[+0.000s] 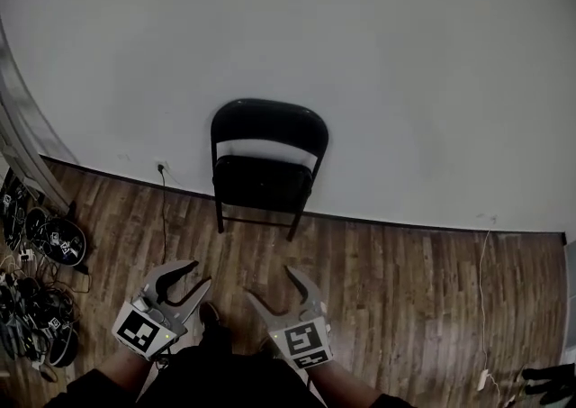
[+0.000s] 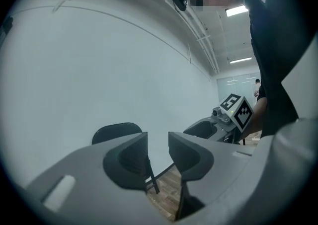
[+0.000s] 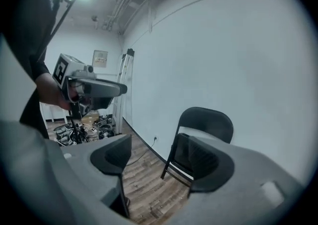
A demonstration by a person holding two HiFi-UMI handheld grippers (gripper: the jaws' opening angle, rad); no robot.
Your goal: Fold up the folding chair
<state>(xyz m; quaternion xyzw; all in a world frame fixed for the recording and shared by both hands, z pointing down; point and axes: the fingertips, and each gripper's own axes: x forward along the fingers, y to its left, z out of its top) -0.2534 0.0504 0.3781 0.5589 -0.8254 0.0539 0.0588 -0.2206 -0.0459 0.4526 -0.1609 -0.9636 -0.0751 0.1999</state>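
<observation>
Left gripper (image 2: 158,137): jaws a narrow gap apart, nothing between them.
Right gripper (image 3: 159,142): jaws spread wide, empty.
Folding chair (image 1: 268,167): ahead of both pairs of jaws and well apart from them, on the wood floor (image 1: 405,280), against the white wall (image 1: 378,46).
Facing: backrest upright, long axis vertical, seat front toward the jaws.
Hidden: the left jaw covers most of the chair in the left gripper view; the right jaw cuts off part of its seat in the right gripper view.
Unclear: the seat seems lowered, but it is too dark to be sure.
</observation>
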